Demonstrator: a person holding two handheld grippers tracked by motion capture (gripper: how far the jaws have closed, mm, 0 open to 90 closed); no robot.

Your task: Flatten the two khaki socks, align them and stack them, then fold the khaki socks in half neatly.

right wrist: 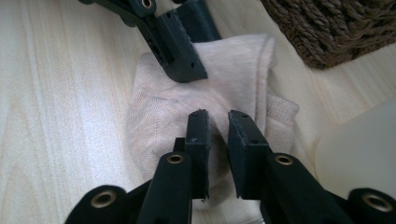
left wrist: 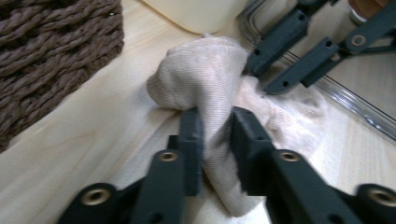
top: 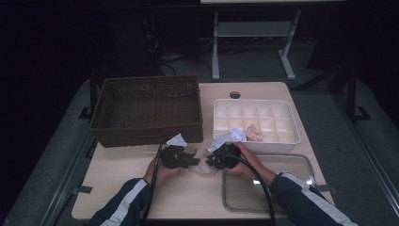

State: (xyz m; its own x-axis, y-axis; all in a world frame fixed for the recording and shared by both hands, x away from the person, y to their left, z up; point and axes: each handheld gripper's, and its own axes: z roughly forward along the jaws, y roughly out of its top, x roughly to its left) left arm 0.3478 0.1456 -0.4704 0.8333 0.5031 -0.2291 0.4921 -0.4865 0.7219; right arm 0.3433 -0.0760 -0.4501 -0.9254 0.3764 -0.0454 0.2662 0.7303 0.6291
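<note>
Pale wooden tabletop (top: 117, 183), dark room beyond. Beige sock (left wrist: 205, 88) lying between both claws, just ahead of the wicker basket (top: 146, 110) and the white divider tray (top: 256, 123). Left claw (left wrist: 217, 135) pinched on a raised fold of the sock; right claw (right wrist: 218, 140) clamped on another fold opposite. Soft, light, limp and stretchy by the look of it: best gripped at an edge or cuff. Close ribbing plain from the gripper views; clear glass dish (top: 268, 188) beside the right claw from above.

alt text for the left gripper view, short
The left claw pinches a fold of a beige sock lying on a light wooden table, with the right claw gripping the sock's far side. A brown woven basket sits at upper left.
</note>
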